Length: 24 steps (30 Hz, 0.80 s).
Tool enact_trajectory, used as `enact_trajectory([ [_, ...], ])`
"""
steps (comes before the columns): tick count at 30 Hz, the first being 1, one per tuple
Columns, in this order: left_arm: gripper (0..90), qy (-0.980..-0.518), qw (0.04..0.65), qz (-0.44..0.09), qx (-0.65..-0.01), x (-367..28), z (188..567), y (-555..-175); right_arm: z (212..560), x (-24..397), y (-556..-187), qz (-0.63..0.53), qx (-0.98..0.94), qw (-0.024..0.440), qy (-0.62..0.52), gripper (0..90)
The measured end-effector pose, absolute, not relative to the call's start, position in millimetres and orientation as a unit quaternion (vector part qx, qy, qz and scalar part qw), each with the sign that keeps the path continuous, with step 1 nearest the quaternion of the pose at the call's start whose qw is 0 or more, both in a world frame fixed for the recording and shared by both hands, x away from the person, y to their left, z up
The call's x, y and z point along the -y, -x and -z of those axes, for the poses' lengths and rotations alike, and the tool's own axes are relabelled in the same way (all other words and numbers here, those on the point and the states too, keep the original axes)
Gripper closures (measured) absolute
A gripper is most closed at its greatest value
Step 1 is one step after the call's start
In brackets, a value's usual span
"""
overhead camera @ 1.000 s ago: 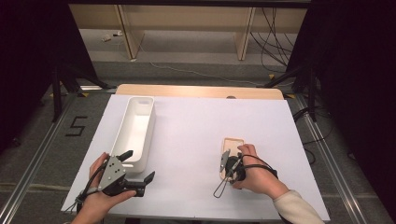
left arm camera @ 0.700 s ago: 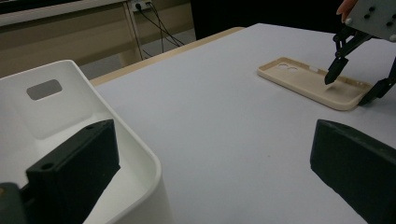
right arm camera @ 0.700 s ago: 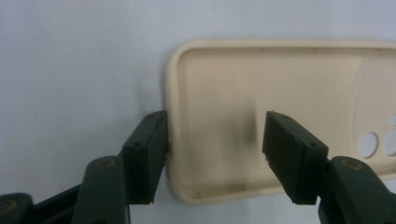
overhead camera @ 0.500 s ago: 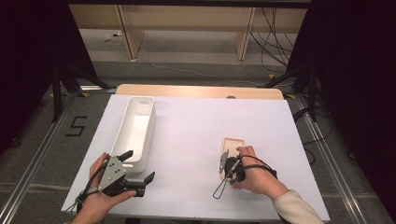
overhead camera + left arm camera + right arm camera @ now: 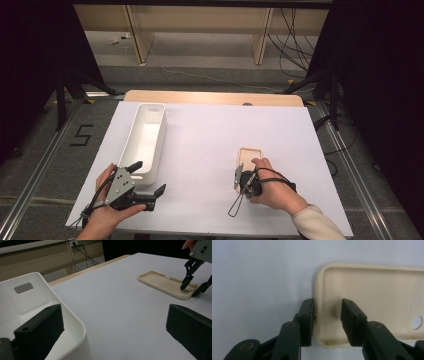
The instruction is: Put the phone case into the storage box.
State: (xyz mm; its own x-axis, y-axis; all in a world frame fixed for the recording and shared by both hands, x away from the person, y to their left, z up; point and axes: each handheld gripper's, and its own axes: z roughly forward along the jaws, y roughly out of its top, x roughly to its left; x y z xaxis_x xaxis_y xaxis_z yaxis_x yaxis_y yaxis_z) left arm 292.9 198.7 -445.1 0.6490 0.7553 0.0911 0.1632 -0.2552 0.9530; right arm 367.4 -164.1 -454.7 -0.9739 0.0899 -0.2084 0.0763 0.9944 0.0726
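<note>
The room is dark at the sides, with wooden shelf legs and cables at the back. In front stands a table (image 5: 210, 130) with a white top.

From high up, a cream phone case (image 5: 248, 156) lies flat on the table, well to the right of the long white bin (image 5: 145, 140). Its long side runs away from the person. The right gripper (image 5: 239, 176) sits at the case's near end, so this hand is much nearer to the case than the other one. The left gripper (image 5: 147, 182) rests at the near end of the bin, well apart from the case.

In the left gripper view, its two black jaws stand wide apart with nothing between them. One hangs over the bin (image 5: 37, 315) and the other over bare table. The case (image 5: 166, 284) lies far off to the right of the bin, with the right gripper (image 5: 191, 288) at its end.

In the right gripper view, the jaws have just been closing, and the case's (image 5: 372, 297) side wall is between them. One jaw is outside the wall, right up against it. The other is inside the case, with a gap left, so I think the case is not pinched yet. The case stretches away to the right. Nothing stands in the way. A bit more squeeze should grab the wall.
</note>
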Motion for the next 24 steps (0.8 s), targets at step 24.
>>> enact_trajectory([
  [24, 1.2, -0.740, 0.526, -0.281, -0.310, -198.8, 444.9, -292.8, 454.8, 160.6, -363.5, -0.023, -0.994, 0.099, -0.031, 74.5],
])
